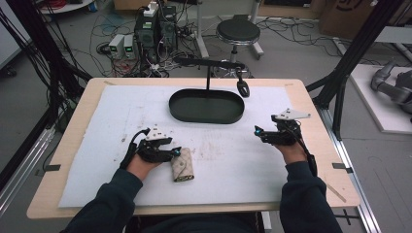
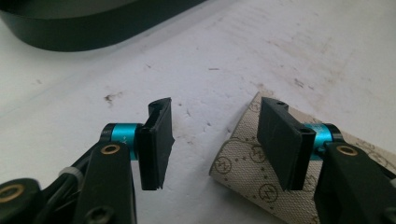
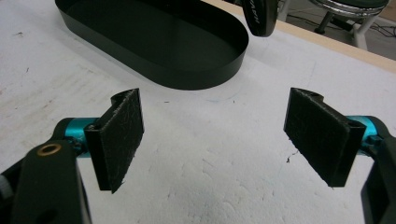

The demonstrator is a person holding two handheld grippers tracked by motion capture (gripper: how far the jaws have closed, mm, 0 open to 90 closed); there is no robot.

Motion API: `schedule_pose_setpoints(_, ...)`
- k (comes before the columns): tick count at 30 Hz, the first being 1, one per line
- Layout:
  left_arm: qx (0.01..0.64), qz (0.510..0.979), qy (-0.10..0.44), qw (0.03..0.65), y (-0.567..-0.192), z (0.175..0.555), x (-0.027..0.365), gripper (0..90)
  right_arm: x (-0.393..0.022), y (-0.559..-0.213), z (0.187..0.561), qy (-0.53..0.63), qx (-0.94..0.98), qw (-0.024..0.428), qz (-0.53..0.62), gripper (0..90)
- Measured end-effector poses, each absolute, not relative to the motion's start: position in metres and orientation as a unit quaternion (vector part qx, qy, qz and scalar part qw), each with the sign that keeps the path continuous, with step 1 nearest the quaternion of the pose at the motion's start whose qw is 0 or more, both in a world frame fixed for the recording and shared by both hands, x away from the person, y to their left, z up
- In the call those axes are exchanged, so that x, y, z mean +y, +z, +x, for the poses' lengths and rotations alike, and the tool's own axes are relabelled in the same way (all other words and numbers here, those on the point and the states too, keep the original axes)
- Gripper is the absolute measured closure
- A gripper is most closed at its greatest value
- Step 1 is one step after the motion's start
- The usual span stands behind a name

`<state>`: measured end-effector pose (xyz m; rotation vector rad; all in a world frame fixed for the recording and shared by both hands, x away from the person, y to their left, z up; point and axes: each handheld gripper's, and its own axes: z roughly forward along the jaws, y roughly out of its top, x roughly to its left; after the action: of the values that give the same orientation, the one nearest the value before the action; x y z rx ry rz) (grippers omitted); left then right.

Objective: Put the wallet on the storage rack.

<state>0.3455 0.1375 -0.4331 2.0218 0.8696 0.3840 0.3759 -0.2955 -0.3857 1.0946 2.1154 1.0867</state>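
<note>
While left gripper [image 2: 212,140] hovers low over white mat [image 1: 97,145], jaws stand partly apart, nothing pinched; one jaw rests over near corner of beige monogram key pouch [image 2: 247,170]. Pouch lies flat on mat, just beside left gripper, front left of table. Right gripper [image 3: 212,140] well apart to right, jaws wide, bare mat between. Black oval tray [image 1: 206,107] farther back, centre.
</note>
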Motion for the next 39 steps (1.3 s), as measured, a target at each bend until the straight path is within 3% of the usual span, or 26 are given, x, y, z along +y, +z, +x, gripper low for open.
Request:
schedule_pose_setpoints(2, 0.365, 0.804, 0.148, 0.445, -0.429, 0.341, 0.137, 32.8, -0.296, -0.385, 0.376, 0.401, 0.78, 0.258, 0.405, 20.4)
schedule_pose_setpoints(6, 0.386, 0.795, 0.152, 0.443, -0.429, 0.328, 0.13, 27.9, -0.296, -0.385, 0.376, 0.401, 0.779, 0.258, 0.407, 20.4)
schedule_pose_setpoints(11, 0.441, 0.776, 0.144, 0.428, -0.43, 0.315, 0.125, 24.7, -0.296, -0.385, 0.376, 0.401, 0.78, 0.258, 0.406, 20.4)
schedule_pose_setpoints(19, 0.448, 0.776, 0.113, 0.429, -0.439, 0.306, 0.11, 23.8, -0.295, -0.387, 0.376, 0.397, 0.782, 0.257, 0.405, 20.5)
schedule_pose_setpoints(24, 0.391, 0.8, 0.096, 0.445, -0.44, 0.325, 0.116, 30.7, -0.295, -0.387, 0.377, 0.397, 0.781, 0.257, 0.407, 20.5)
schedule_pose_setpoints(28, 0.368, 0.81, 0.122, 0.439, -0.438, 0.345, 0.122, 53.3, -0.293, -0.387, 0.377, 0.396, 0.784, 0.256, 0.404, 20.5)
schedule_pose_setpoints(31, 0.418, 0.787, 0.11, 0.441, -0.436, 0.345, 0.121, 46.9, -0.294, -0.386, 0.377, 0.397, 0.782, 0.257, 0.406, 20.5)
schedule_pose_setpoints(34, 0.446, 0.766, 0.12, 0.447, -0.431, 0.332, 0.117, 31.2, -0.298, -0.386, 0.378, 0.398, 0.779, 0.257, 0.41, 20.5)
schedule_pose_setpoints(39, 0.463, 0.762, 0.134, 0.432, -0.434, 0.309, 0.098, 23.6, -0.295, -0.388, 0.378, 0.393, 0.784, 0.255, 0.407, 20.5)
